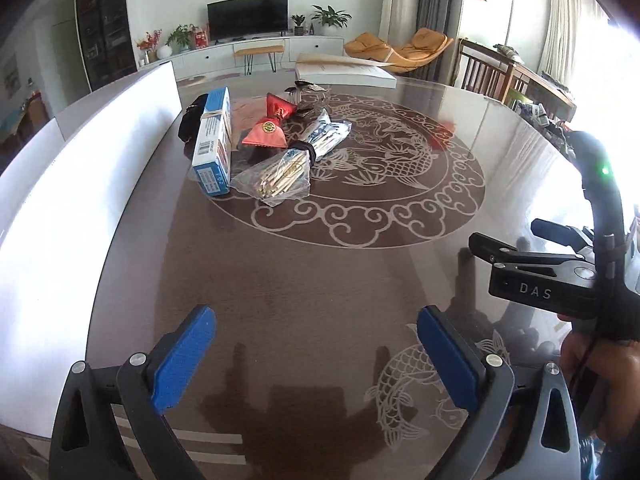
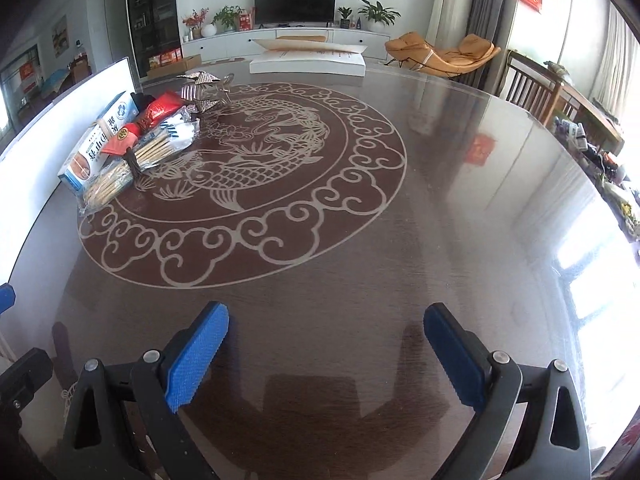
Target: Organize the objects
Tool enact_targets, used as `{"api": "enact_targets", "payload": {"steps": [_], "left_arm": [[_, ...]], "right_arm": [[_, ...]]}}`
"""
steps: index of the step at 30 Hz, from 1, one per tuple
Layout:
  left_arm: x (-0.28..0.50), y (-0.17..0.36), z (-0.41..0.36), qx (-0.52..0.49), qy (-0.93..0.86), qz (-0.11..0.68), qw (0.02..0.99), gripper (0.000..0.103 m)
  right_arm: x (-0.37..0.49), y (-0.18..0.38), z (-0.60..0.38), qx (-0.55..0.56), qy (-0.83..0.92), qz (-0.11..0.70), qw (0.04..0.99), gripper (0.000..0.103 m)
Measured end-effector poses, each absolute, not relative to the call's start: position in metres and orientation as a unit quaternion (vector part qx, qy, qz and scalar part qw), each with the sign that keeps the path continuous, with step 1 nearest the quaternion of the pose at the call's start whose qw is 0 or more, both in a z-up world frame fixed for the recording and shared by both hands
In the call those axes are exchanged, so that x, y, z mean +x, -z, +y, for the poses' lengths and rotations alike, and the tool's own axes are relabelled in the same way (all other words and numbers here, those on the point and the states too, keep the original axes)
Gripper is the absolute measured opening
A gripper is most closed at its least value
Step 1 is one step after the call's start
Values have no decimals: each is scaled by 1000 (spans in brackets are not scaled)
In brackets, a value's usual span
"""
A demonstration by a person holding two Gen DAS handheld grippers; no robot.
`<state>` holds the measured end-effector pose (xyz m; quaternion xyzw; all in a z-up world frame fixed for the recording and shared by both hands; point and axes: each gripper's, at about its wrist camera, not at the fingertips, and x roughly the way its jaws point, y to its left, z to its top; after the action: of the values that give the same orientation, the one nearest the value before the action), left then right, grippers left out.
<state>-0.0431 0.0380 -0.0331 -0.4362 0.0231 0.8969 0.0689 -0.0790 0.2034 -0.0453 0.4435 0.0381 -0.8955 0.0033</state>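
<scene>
A cluster of objects lies at the far left of the dark round table: a blue and white box, a red packet, a clear bag of wooden sticks and a black item behind the box. The right wrist view shows the same box, red packet and sticks. My left gripper is open over bare table, well short of the cluster. My right gripper is open too, with nothing between its blue pads. In the left wrist view the right gripper's body appears at the right, held by a hand.
A white board stands along the table's left edge. A flat white box lies at the far edge, with silvery folded items near the cluster. Wooden chairs and a cluttered side table stand to the right.
</scene>
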Motion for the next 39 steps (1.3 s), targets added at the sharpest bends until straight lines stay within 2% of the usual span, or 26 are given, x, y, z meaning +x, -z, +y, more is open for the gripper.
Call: {"api": "enact_targets", "payload": {"steps": [7, 15, 39], "left_arm": [[-68, 42, 27, -436, -898, 25, 54, 103], [-73, 56, 18, -459, -887, 3, 47, 102], [-73, 59, 20, -460, -887, 21, 36, 103]], "right_arm": [[-85, 51, 208, 456, 890, 8, 8, 103], [-85, 51, 207, 455, 890, 10, 5, 103], [-85, 52, 208, 455, 890, 11, 5, 103]]}}
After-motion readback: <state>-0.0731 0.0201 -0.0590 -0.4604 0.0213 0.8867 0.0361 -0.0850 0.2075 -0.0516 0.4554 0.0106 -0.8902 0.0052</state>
